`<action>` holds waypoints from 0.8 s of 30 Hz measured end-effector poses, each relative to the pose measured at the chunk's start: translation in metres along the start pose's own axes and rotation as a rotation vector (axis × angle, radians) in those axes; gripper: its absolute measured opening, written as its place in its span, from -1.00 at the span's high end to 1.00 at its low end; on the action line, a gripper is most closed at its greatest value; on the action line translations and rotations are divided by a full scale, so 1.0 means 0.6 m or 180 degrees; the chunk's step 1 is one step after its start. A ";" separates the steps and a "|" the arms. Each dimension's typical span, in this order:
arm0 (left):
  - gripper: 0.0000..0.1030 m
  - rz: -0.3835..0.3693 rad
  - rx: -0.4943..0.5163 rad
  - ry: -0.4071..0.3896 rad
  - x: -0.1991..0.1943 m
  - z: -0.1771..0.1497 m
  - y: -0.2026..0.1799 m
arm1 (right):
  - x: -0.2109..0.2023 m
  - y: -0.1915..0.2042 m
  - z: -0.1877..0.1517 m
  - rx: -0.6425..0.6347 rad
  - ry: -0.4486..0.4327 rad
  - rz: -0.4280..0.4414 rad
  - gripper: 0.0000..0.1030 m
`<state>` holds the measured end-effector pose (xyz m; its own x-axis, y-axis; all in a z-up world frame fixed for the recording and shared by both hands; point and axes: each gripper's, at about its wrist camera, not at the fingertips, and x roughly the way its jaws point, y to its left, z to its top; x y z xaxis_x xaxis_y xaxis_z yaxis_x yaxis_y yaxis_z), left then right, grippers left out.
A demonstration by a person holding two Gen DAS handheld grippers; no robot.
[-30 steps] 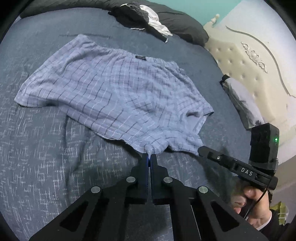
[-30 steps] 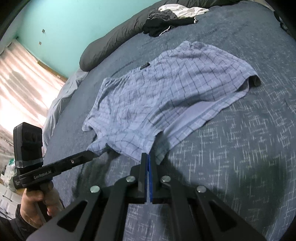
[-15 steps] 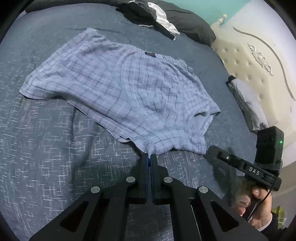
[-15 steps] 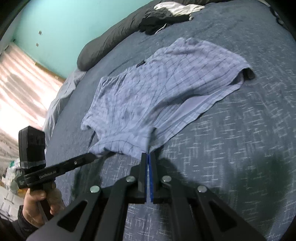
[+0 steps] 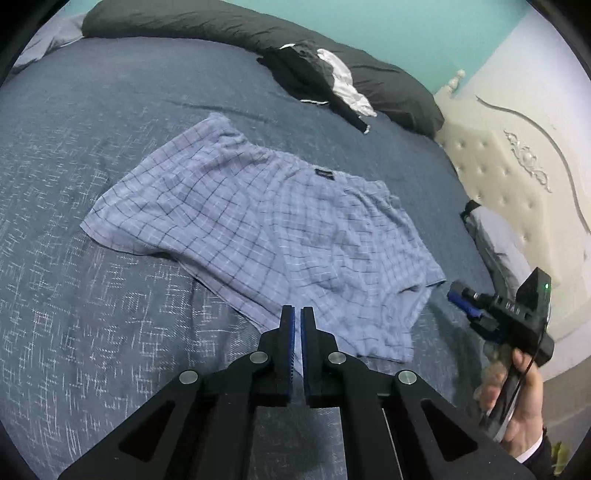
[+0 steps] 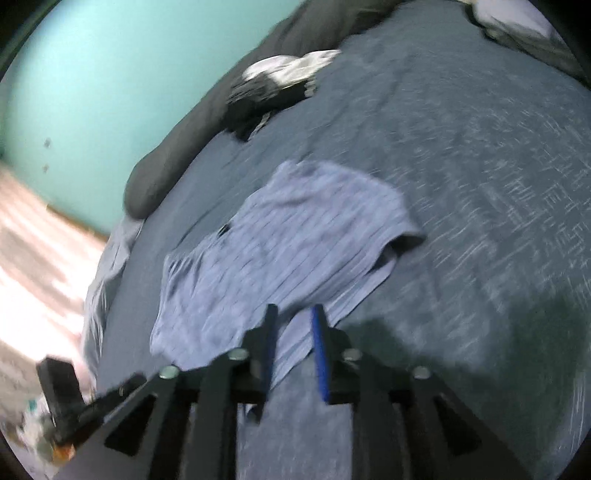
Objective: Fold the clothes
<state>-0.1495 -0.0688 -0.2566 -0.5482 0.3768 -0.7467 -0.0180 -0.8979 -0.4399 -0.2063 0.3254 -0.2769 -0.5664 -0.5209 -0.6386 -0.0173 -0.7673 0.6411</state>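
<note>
Pale blue checked shorts (image 5: 258, 229) lie spread flat on the dark blue bed cover (image 5: 74, 332), waistband toward the far side. My left gripper (image 5: 297, 314) hovers over their near hem, shut to a thin slit with no cloth bunched in it. My right gripper (image 6: 293, 317) is opening; its jaws stand apart above the hem of the shorts (image 6: 288, 236), and the pads do not press on the cloth. The right wrist view is motion-blurred. In the left wrist view, the right gripper (image 5: 460, 297) sits just off the shorts' right corner, held by a hand (image 5: 517, 398).
A heap of black and white clothes (image 5: 317, 74) lies at the far side against a long dark bolster (image 5: 207, 22). A cream tufted headboard (image 5: 517, 173) and a grey pillow (image 5: 498, 243) bound the right side. A teal wall (image 6: 92, 74) stands behind.
Both grippers have drawn back from the shorts' near hem. The right jaws have parted and let the cloth go. The pinched tuft at the left tips is gone, and the shorts lie flatter.
</note>
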 end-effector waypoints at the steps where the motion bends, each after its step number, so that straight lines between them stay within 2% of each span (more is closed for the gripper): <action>1: 0.94 0.0016 -0.0008 0.0007 0.004 0.001 0.004 | 0.003 -0.004 0.006 0.0041 -0.0015 -0.0013 0.54; 13: 0.94 0.0037 -0.0112 0.0030 0.022 0.004 0.024 | 0.027 -0.053 0.038 0.0500 -0.0056 -0.0125 0.53; 24: 0.93 0.0010 -0.0101 0.0075 0.037 -0.001 0.025 | 0.043 -0.065 0.045 0.0533 -0.0050 -0.0220 0.53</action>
<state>-0.1612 -0.0739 -0.2804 -0.5283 0.3795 -0.7595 0.0106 -0.8915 -0.4528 -0.2422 0.3519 -0.3066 -0.5719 -0.4621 -0.6778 -0.1928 -0.7274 0.6586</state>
